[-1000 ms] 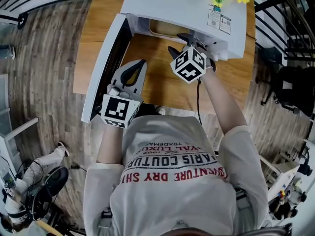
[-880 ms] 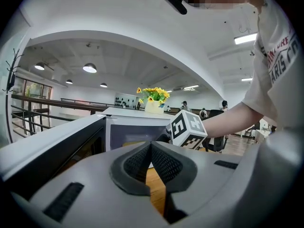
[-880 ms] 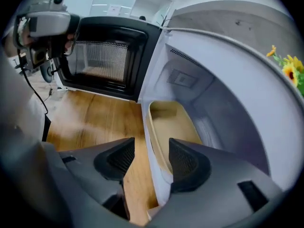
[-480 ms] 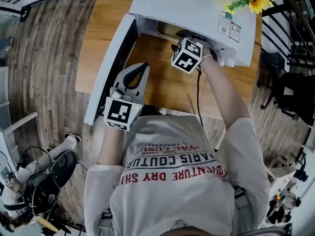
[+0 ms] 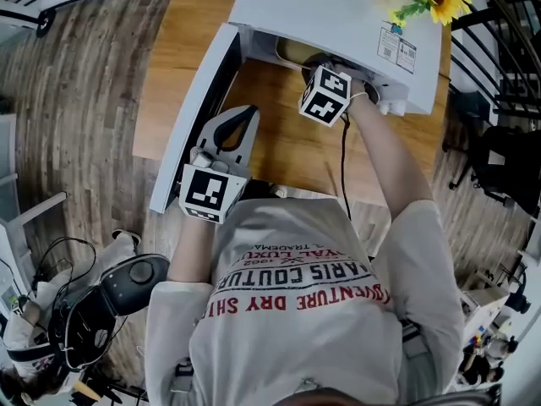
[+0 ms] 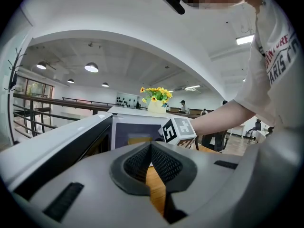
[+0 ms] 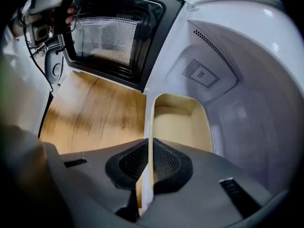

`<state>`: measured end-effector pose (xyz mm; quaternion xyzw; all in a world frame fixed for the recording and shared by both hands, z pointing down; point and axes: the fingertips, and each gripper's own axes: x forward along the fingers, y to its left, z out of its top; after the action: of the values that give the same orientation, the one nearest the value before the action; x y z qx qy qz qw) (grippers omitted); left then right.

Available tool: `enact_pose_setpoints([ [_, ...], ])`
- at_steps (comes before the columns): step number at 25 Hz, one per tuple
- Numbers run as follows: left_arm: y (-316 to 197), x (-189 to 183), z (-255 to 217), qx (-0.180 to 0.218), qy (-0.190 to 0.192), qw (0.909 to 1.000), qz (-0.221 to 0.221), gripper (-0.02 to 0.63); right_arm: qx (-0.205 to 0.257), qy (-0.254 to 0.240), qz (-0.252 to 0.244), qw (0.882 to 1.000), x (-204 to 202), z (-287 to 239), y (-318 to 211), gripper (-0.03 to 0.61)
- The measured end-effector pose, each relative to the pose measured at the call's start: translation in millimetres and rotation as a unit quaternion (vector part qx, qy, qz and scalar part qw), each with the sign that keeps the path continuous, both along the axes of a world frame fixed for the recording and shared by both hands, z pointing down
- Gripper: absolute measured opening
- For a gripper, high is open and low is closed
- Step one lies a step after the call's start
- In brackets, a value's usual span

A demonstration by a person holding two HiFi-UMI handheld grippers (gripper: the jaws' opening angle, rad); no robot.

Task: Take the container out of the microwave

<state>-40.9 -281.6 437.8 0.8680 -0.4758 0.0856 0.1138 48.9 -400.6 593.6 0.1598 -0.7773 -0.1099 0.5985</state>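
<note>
While the left gripper (image 5: pixel 245 117) is shut and empty at seven o'clock from the open microwave (image 5: pixel 338 11), beside its door (image 5: pixel 190 117), the cream container (image 7: pixel 183 122) lies inside the cavity at twelve o'clock. Its near wall is pinched by the closed right gripper (image 7: pixel 151 148). It is judged light, thin-walled and slightly flexible, so the rim is best gripped firmly and kept level.

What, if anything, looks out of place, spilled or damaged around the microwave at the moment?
Nothing stands out. The microwave has its door open, the container sits upright and empty inside, and the right gripper is shut on its wall. No spill or damage shows on the table.
</note>
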Motion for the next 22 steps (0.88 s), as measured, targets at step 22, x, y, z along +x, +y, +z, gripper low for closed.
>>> enact_pose_setpoints([
  [22, 87, 19, -40, 0.043, -0.012, 0.9990, -0.005, 0.012, 0.010, -0.235, 0.090, 0.968, 16, -98, 149, 0.035],
])
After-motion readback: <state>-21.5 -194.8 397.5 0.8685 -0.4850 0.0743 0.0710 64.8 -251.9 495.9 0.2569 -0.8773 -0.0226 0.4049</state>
